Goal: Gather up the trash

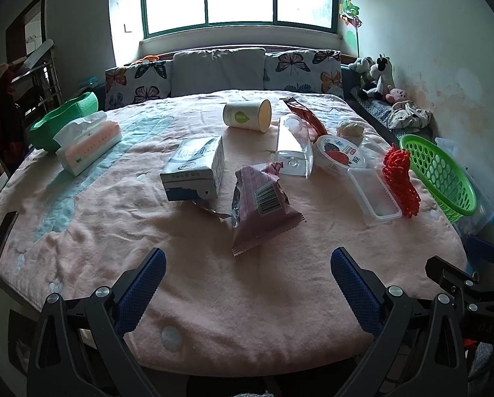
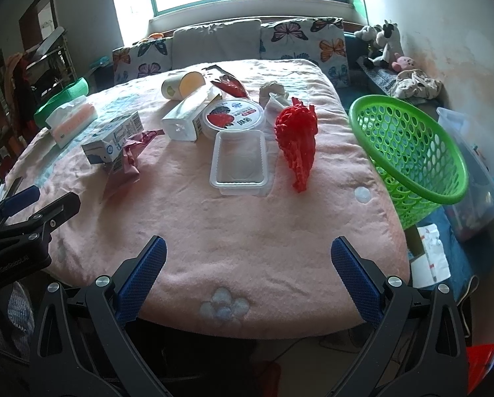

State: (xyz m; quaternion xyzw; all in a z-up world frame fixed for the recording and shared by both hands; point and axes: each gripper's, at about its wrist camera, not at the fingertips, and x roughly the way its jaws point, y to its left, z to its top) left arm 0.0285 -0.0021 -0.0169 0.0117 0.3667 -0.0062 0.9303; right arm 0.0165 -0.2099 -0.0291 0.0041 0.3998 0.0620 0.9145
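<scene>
right wrist: both tongs (image 2: 248, 254) spread over bare blanket (image 2: 247, 218); green basket (image 2: 409, 152) overhangs the edge (tilted).

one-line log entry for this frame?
stage: start | left gripper: open, empty | right gripper: open, empty | trash: on table | basket: empty

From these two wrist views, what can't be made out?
- Inside of the green basket: tilted, its bottom unseen in both views.
- Paper cup: left view doesn't show its bottom; right view has the clear box covering part.
- Crumpled item behind the strawberry tub: too small to identify.
- Both tongs open, empty: left, right.
</scene>
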